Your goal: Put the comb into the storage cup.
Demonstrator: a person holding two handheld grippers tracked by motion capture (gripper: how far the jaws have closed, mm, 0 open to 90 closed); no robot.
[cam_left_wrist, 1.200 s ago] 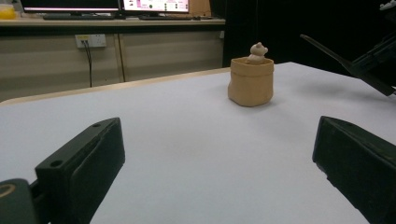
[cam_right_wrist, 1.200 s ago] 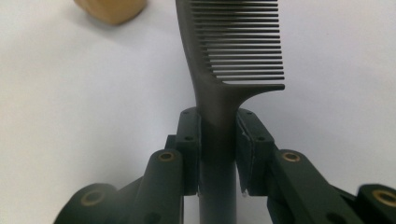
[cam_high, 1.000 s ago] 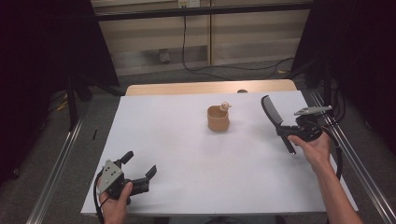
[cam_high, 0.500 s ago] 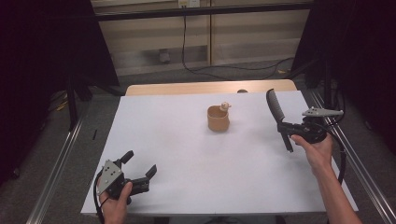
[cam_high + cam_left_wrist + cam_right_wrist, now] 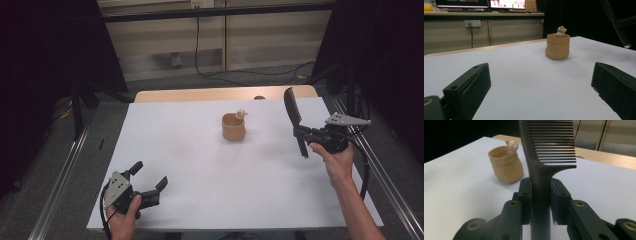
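The right hand-held gripper (image 5: 304, 134) has its jaws clamped on the handle of a black comb (image 5: 541, 157), teeth end up, raised above the right side of the white worktop (image 5: 200, 150). A tan pot (image 5: 233, 127) with a little figure (image 5: 241, 113) on its rim stands near the worktop's middle, left of the comb. At the near left corner, the left hand-held gripper (image 5: 150, 182) gapes wide, holding nothing.

The comb (image 5: 541, 162) looks matt black plastic, the tan pot (image 5: 506, 167) perhaps smooth ceramic, the table (image 5: 200, 165) matt white.
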